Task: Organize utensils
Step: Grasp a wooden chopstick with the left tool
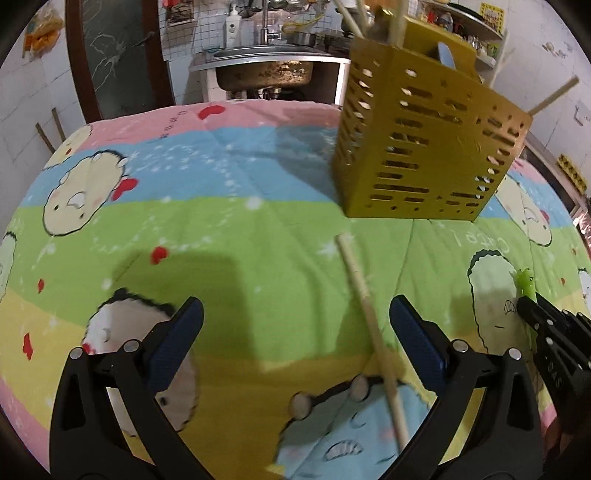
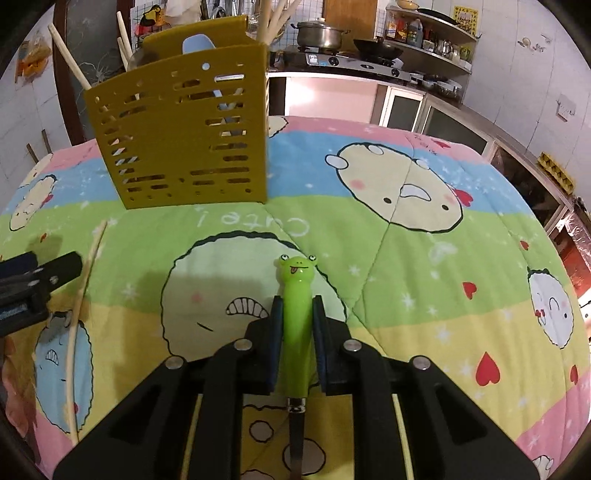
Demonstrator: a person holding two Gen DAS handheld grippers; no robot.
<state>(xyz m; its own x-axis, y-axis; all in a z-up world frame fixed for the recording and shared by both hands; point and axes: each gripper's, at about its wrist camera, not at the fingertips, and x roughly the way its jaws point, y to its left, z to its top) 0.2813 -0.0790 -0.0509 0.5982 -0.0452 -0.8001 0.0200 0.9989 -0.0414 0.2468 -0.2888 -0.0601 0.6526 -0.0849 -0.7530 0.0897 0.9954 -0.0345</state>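
Note:
A yellow perforated utensil holder [image 1: 424,147] stands on the cartoon-print cloth and shows in the right wrist view [image 2: 181,140] too; chopsticks and a blue spoon stick out of it. A wooden chopstick [image 1: 373,332] lies on the cloth between my left gripper's [image 1: 295,317] open jaws; it also shows in the right wrist view [image 2: 79,314]. My right gripper [image 2: 297,306] is shut on a green frog-handled utensil [image 2: 297,295], its metal end pointing back toward the camera. The right gripper shows at the right edge of the left wrist view [image 1: 532,314].
The cloth [image 2: 424,258] covers the whole table. A sink [image 1: 266,70] and a stove with a pot [image 2: 321,35] stand behind the table. Shelves with bottles [image 2: 424,33] are at the back right.

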